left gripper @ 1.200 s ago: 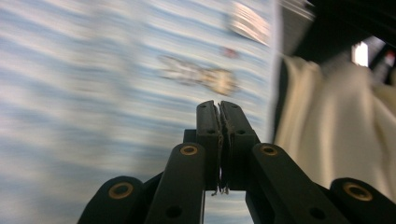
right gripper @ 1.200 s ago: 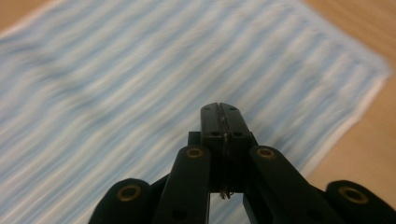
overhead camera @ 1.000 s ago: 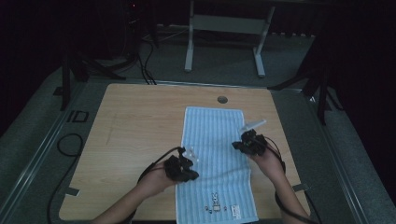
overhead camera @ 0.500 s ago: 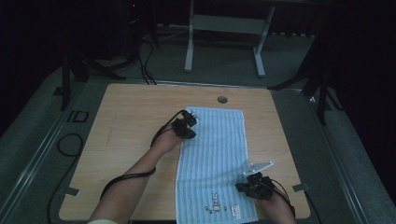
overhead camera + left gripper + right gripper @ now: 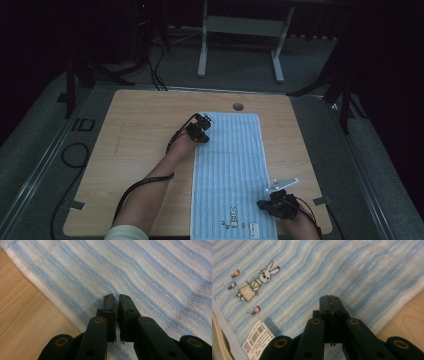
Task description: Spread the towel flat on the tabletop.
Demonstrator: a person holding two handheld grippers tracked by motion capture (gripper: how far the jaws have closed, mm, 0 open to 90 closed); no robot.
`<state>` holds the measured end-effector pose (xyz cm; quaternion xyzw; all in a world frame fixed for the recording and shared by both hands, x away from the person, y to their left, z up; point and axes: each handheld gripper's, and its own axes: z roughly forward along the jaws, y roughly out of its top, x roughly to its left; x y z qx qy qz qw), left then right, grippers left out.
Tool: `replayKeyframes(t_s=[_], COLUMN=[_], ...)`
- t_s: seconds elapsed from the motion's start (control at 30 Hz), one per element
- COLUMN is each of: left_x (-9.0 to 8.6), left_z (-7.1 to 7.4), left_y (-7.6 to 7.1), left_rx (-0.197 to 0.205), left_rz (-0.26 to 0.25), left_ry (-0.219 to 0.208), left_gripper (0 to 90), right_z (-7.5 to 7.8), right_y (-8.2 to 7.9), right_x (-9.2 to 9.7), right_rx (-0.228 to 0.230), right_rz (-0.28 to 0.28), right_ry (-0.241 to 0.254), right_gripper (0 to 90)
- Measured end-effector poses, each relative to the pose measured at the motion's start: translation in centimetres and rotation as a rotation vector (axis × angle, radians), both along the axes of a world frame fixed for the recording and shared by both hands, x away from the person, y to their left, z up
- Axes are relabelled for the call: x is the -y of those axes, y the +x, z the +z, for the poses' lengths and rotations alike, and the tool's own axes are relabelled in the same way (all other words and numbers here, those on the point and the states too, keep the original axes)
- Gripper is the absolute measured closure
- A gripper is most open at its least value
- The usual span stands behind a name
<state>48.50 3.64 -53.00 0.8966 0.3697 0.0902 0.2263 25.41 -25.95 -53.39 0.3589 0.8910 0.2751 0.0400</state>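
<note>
On the wooden table [image 5: 130, 150] the blue striped towel [image 5: 232, 165] lay flat; left gripper [image 5: 199, 129] sat at its far-left corner, right gripper [image 5: 272, 204] near-right, both pretty much closed, gripping nothing.

Towel [image 5: 232, 170] flat on table [image 5: 130, 145], left hand-held gripper [image 5: 204, 121] at its far-left corner, right hand-held gripper [image 5: 263, 204] near-right edge

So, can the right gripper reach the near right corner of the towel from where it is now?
Probably yes. The right gripper hovers over the towel beside its right edge, close to that corner, with nothing between them. Its jaws are shut, so they must open first to take the cloth.
</note>
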Motion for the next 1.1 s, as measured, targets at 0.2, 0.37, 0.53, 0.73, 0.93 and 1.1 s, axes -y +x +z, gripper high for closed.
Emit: replayKeyframes(t_s=[0.2,0.37,0.53,0.73,0.93,1.1], left_x=[0.5,0.3,-0.9,-2.1,-2.8,-2.7], left_z=[0.0,0.6,2.6,2.6,1.3,0.4], left_y=[0.5,-0.2,-2.8,-5.9,-6.5,-6.0], left_rx=[-0.002,-0.014,-0.008,-0.028,-0.034,-0.057], left_rz=[0.02,0.012,-0.029,-0.063,-0.051,-0.04], left_ry=[-0.001,-0.049,-0.105,-0.102,-0.089,-0.092], left_gripper=[83.5,80.3,80.7,80.8,80.8,80.8], right_z=[-0.1,0.4,2.9,4.0,3.0,1.8], right_y=[-0.2,-0.1,1.9,7.3,12.8,15.1], right_x=[1.1,1.3,2.0,1.9,1.2,0.2], right_rx=[-0.002,-0.004,0.087,0.168,0.146,0.115], right_rz=[-0.029,-0.019,-0.051,-0.092,-0.138,-0.138], right_ry=[0.026,0.019,0.027,0.011,-0.017,-0.028], right_gripper=[89.8,89.6,89.6,87.2,89.2,89.2])
